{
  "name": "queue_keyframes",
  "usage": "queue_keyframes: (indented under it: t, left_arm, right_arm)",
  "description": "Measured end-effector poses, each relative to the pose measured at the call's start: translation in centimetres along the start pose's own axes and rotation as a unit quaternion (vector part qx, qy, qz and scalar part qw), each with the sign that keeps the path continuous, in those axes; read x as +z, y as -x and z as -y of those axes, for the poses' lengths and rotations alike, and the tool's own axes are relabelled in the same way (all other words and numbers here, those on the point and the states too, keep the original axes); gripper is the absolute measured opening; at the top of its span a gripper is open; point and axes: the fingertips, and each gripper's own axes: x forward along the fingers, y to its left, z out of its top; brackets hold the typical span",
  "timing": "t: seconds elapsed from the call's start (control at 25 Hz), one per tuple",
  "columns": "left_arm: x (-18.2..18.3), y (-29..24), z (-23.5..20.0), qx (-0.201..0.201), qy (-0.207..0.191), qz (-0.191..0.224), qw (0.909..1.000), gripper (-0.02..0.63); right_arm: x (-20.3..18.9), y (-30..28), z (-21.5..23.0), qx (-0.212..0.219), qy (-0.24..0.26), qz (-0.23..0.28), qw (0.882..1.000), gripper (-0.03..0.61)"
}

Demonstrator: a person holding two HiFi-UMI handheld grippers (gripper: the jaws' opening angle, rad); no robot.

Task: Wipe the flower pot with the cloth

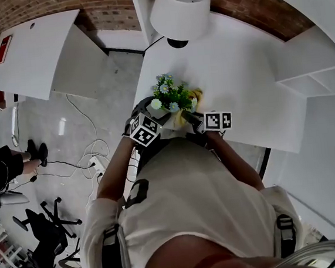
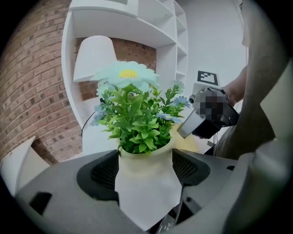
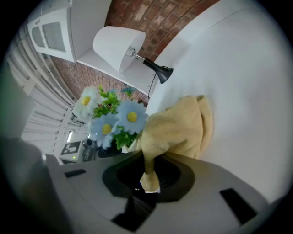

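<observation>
A cream flower pot [image 2: 147,192] with green leaves and pale daisies [image 2: 132,114] sits between the jaws of my left gripper [image 2: 145,167], which is shut on its sides. In the head view the plant [image 1: 172,96] stands at the near edge of the white table [image 1: 238,70], with the left gripper [image 1: 157,118] on its left and the right gripper [image 1: 193,120] on its right. My right gripper [image 3: 149,176] is shut on a corner of the yellow cloth [image 3: 178,128]. The cloth bunches up against the pot's side, below the flowers [image 3: 114,121].
A white lamp [image 1: 180,8] stands at the back of the table, its black base behind the plant. White shelving [image 1: 320,68] lies to the right. On the floor to the left are cables [image 1: 90,161] and an office chair [image 1: 44,228].
</observation>
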Motion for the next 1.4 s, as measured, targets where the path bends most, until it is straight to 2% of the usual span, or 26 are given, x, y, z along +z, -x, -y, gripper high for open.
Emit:
queue_keyframes:
  t: [0.2, 0.36, 0.52, 0.72, 0.88, 1.04, 1.16, 1.4]
  left_arm:
    - [0.1, 0.3, 0.6, -0.010, 0.010, 0.000, 0.9999, 0.354]
    - [-0.4, 1.1, 1.6, -0.030, 0.017, -0.006, 0.9994, 0.354]
    - [-0.7, 1.6, -0.2, -0.001, 0.034, -0.004, 0.9994, 0.354]
    - [-0.5, 0.2, -0.3, -0.006, 0.038, -0.012, 0.9992, 0.354]
    - [-0.6, 0.3, -0.1, -0.001, 0.044, -0.012, 0.9990, 0.354]
    - [-1.2, 0.8, 0.6, -0.010, 0.031, -0.030, 0.9990, 0.354]
    - [-1.5, 1.1, 1.0, -0.014, 0.029, -0.034, 0.9989, 0.354]
    - [-1.6, 1.2, 2.3, -0.030, 0.028, -0.033, 0.9986, 0.354]
  right_arm:
    - [2.2, 1.4, -3.3, 0.036, 0.027, 0.023, 0.999, 0.060]
    - [2.6, 1.5, -3.1, 0.037, 0.023, 0.023, 0.999, 0.060]
    - [1.8, 0.2, -1.2, 0.020, 0.007, 0.010, 1.000, 0.066]
    - [-0.1, -0.9, 1.6, -0.016, 0.004, -0.022, 1.000, 0.064]
    - [-0.6, -1.3, 2.5, -0.026, 0.007, -0.034, 0.999, 0.061]
    - [-0.5, -1.2, 2.5, -0.018, -0.007, -0.026, 0.999, 0.061]
    - [0.0, -0.4, 1.3, -0.008, 0.010, -0.024, 1.000, 0.063]
    - [2.4, 1.3, -3.7, 0.047, 0.049, 0.007, 0.998, 0.064]
